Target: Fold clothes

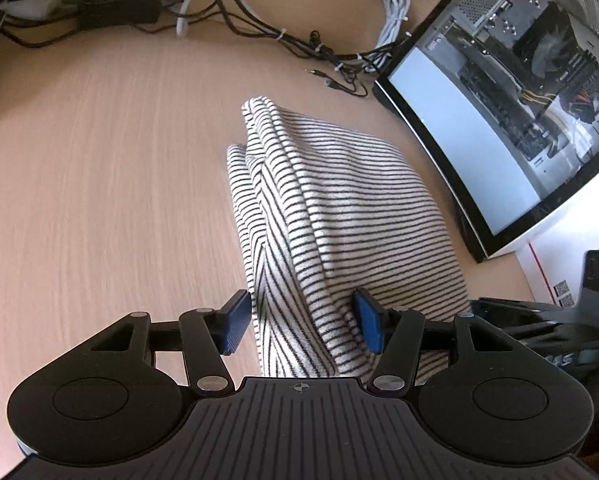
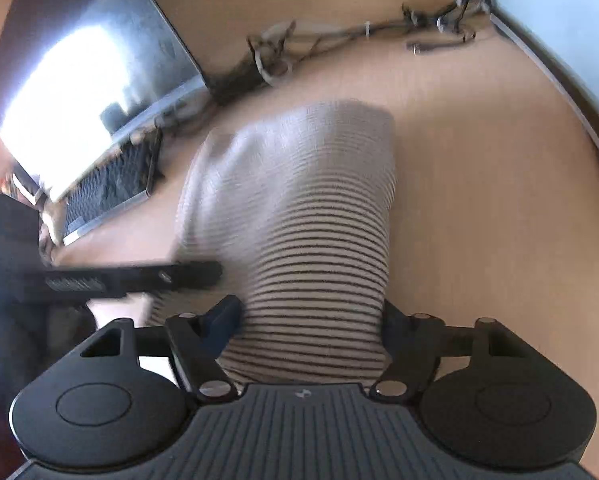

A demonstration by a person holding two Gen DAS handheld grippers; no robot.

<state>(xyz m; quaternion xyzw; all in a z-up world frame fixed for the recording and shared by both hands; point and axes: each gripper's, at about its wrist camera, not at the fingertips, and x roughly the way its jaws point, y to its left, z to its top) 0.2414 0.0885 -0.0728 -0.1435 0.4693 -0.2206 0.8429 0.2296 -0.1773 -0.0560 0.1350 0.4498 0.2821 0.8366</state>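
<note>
Left gripper (image 1: pixel 301 322): jaws part-open astride the near end of the striped garment (image 1: pixel 339 216), no clear pinch. Garment lies on the wooden desk (image 1: pixel 99 180) beside the computer case (image 1: pixel 519 92), already folded into a narrow stack. Right gripper (image 2: pixel 311 326): straddles the same end; grip unclear through blur. Probably a last fold or tidying remains.

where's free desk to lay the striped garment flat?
Bare wood left of the striped garment in the left wrist view, up to the cable bundle. Crowded: cables along the back, glass-sided PC case close on the other side.
</note>
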